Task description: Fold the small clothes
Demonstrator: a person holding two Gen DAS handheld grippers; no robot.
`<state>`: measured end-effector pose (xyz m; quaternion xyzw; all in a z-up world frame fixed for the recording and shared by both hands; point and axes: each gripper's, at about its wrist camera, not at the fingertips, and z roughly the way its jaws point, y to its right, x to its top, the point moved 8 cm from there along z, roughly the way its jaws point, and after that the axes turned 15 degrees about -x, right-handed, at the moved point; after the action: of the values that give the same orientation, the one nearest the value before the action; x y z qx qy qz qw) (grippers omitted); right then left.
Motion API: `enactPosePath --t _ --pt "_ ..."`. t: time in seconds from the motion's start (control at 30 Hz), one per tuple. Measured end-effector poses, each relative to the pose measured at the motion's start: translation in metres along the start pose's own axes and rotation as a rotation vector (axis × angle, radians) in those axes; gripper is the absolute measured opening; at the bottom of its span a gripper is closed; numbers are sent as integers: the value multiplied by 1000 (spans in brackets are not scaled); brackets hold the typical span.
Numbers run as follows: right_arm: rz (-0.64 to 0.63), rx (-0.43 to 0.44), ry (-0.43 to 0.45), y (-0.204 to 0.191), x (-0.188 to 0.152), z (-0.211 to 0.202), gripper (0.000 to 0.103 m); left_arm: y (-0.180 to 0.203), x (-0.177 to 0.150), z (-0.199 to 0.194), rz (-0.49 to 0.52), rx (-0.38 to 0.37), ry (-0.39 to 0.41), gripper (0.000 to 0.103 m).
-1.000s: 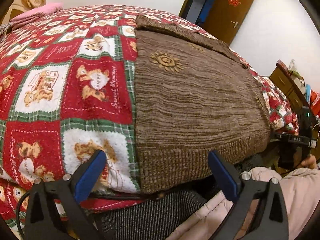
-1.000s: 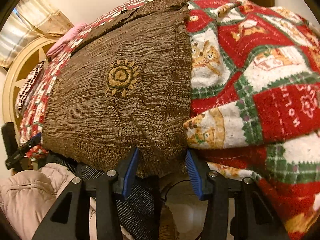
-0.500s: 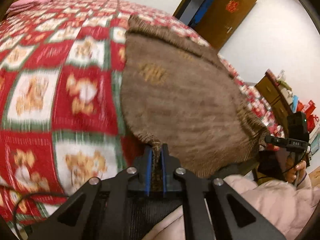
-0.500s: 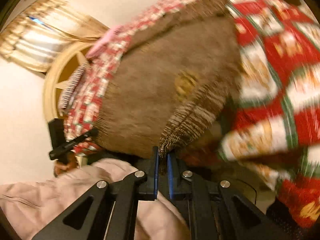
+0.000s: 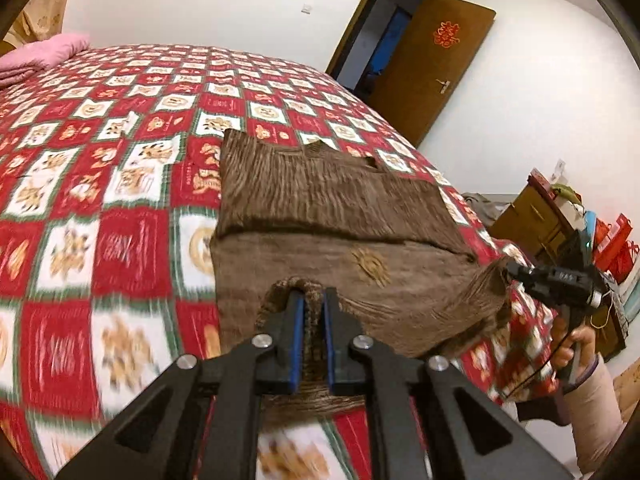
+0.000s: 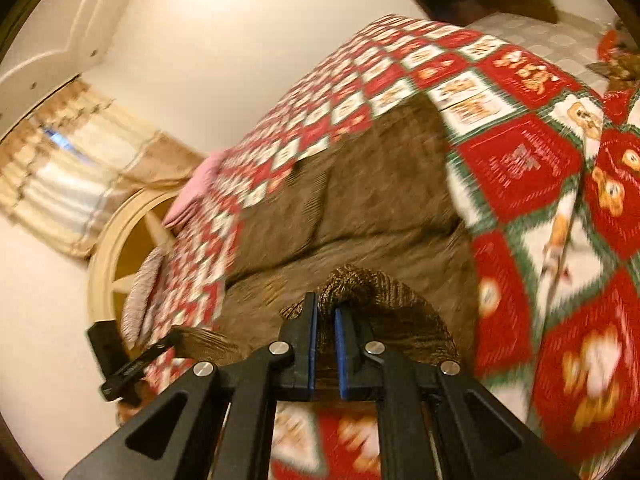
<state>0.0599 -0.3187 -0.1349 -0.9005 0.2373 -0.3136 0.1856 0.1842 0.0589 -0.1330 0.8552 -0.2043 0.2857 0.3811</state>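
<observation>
Both grippers have lifted the brown knitted sweater's ribbed hem off the near edge of the bed and carried it forward over the garment since a second ago, when their blue-padded fingers stood wide apart at that edge. Now the left gripper [image 5: 311, 304] has its jaws drawn narrow on a bunched fold of the hem, the knit rising between the blue pads [image 5: 297, 336] and curling over their tips. The right gripper [image 6: 323, 312] is pinched in the same way on the hem's other corner, with a hump of ribbed knit standing up just past its tips. From the left wrist view, the right gripper shows at the right side, held in the person's hand [image 5: 576, 344], with a raised corner of the sweater [image 5: 328, 200] drawn up to it.

The sweater lies on the red, white and green patchwork quilt [image 5: 120, 240] toward the bed's right edge, its far part flat on the quilt and the sleeves folded across it as a darker band. A sun-shaped motif [image 5: 370, 266] shows on the lighter panel just ahead of the left gripper. The near part of the garment hangs lifted between the two grippers, off the quilt.

A pink folded cloth [image 5: 44, 54] sits at the far left corner of the bed. Beyond the bed's far right corner a brown door [image 5: 432, 64] stands open against the white wall. A wooden dresser [image 5: 536, 216] stands beside the bed's right edge. The right wrist view is blurred.
</observation>
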Motion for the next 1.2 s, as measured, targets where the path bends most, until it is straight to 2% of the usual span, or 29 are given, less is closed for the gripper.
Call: enactPosePath --t 0.07,0.13,0.2,0.23,0.3,0.37,0.4,0.43,0.47,0.57,0.67,0.8,0.9,0.97,1.03,1.1,1.13,1.2 --pt "23 -26 -31 7 2 15 9 -13 6 3 -15 20 -6 19" --pt "54 -26 -59 8 2 27 9 -25 11 -2 -32 16 -1 44" --pt "88 23 -21 6 8 24 9 -31 16 -13 -32 -7 34 57" --pt "93 41 -2 5 11 21 10 -32 16 -18 -22 -10 39 60" --pt "112 87 23 2 17 14 18 -37 13 -25 5 -17 32 60" --pt "154 123 50 2 22 6 37 -42 5 -29 41 -8 -11 60" --pt "176 139 70 3 25 0 44 -44 3 -28 69 6 -41 60" --pt "193 152 90 0 25 -8 56 -46 -2 -28 103 27 -69 60" --pt "200 158 113 0 26 -16 62 -48 -6 -29 139 51 -96 60" --pt "163 121 159 -3 26 -39 62 -48 -24 -23 277 95 -210 60" --pt "147 94 202 -1 22 -59 62 -39 -36 -7 370 73 -311 60" --pt "182 67 216 13 17 -73 62 -18 -31 23 484 20 -355 60" --pt "216 74 214 16 13 -76 62 -24 -15 46 530 87 -350 63" --pt "229 81 215 16 10 -77 62 -35 0 53 478 100 -316 63" --pt "230 90 212 14 7 -78 62 -52 23 50 347 118 -246 62" --pt "227 100 202 10 4 -75 62 -67 44 37 221 120 -138 61" --pt "224 107 195 7 3 -73 62 -73 52 25 158 99 -87 62" --pt "207 124 177 1 0 -67 62 -76 57 4 94 43 -27 62"
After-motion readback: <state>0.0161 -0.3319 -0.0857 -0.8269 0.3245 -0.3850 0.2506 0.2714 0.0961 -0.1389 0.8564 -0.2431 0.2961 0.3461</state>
